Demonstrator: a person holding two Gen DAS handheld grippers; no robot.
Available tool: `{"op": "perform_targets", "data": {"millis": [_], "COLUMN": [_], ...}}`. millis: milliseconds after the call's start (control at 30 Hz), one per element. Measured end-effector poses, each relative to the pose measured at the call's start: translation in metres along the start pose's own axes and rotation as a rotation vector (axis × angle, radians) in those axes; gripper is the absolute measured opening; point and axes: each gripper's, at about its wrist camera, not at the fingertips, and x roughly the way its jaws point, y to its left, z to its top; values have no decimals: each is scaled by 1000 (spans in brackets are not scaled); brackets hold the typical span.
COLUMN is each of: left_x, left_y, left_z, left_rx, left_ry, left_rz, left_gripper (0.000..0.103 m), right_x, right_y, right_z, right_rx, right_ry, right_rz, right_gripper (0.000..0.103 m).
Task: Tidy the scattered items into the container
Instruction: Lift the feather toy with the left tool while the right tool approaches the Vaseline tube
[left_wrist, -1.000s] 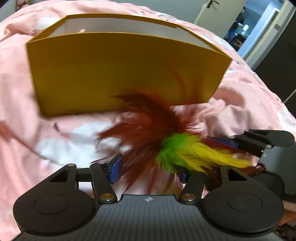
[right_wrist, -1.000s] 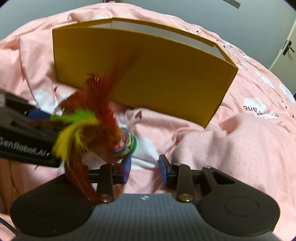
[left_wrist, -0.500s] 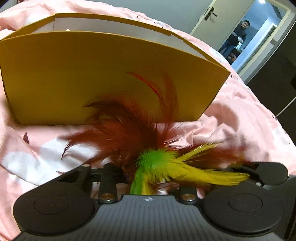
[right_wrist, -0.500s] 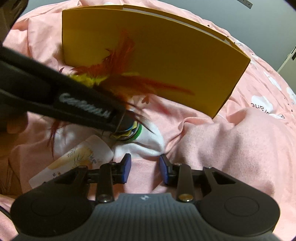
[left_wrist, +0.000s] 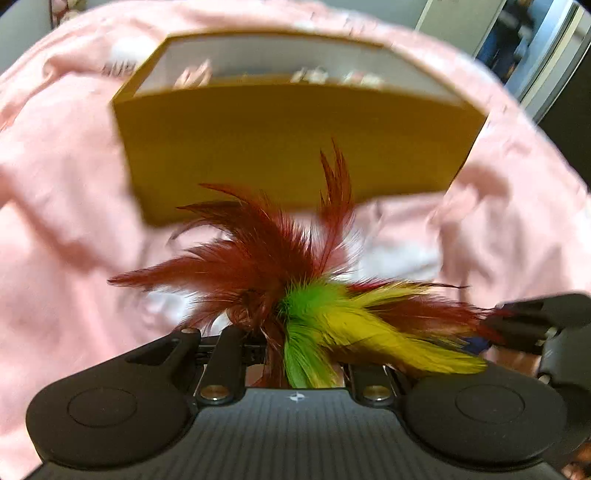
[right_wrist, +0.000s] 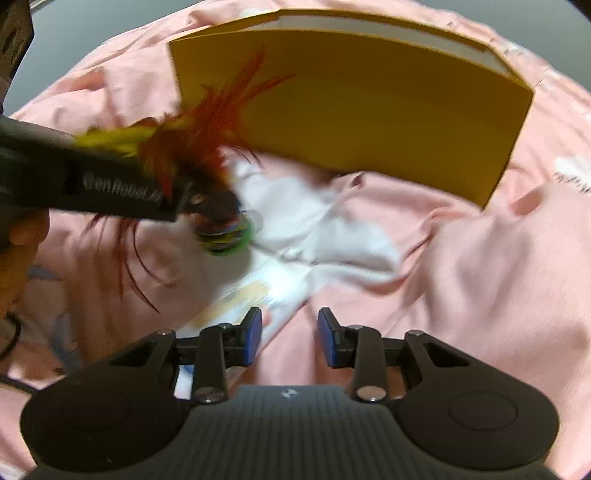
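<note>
1. Closing on the feathered shuttlecock (left_wrist: 295, 306): the left gripper (left_wrist: 295, 354) has its jaws drawing in, with the feather cluster bunched between them. From the right wrist view the toy's ringed base (right_wrist: 225, 232) hangs just past the left tool's tip, clear of the bedding.
2. Step in hand, as I read it: pick-up of the shuttlecock, grip not quite settled.
3. Yellow box (left_wrist: 295, 144) stands ahead of and above the left tool, open top facing up; a few small items are blurred inside.
4. Right gripper (right_wrist: 290, 338) is narrow and empty, pads apart. A printed packet (right_wrist: 255, 295) lies on the pink bedspread (right_wrist: 480, 277) just ahead of its left pad, not touching as far as I can tell.
5. Next move calls for carrying the toy forward over the near wall, then letting go inside. Feathers may snag the rim.
</note>
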Motion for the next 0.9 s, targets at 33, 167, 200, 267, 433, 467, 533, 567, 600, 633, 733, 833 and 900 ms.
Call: {"op": "perform_targets", "data": {"millis": [33,167,200,267,433,467,533,567,600,633,733,833,900], "left_x": [0,-6,-6,-4,10,13,17,15,16,17,18,17,16], "left_y": [2,-2,-5,-9,-9,-10,-9,-5,-4,-4,-7,-6,-6], "left_z": [-4,-20,-23,-29,-34,-35,-36,-38,-37,-37,-37,-38,-38], "left_rx": [-4,53,70,100,98,97,94,92,89,85,80,77,74], "left_ry": [29,114,130,158,183,184,186,185,185,182,174,169,166], "left_rz": [-5,-15,-9,8,14,13,14,13,15,15,18,19,21], "left_gripper": [17,17,17,17,17,17,18,18,18,18,18,18,18], "right_x": [0,1,1,3,13,16,22,25,28,31,38,37,31], "right_y": [3,19,22,20,45,48,47,44,45,45,48,51,53], "right_z": [-2,-13,-15,-15,-20,-20,-22,-24,-25,-25,-27,-29,-29], "right_rx": [-2,-40,-49,-43,-91,-98,-90,-84,-80,-80,-81,-84,-91], "right_ry": [18,89,104,133,194,210,230,235,237,237,228,199,176], "right_rz": [27,106,114,124,95,91,102,107,108,107,90,67,48], "right_gripper": [36,37,37,38,49,50,52,52,53,53,53,45,36]}}
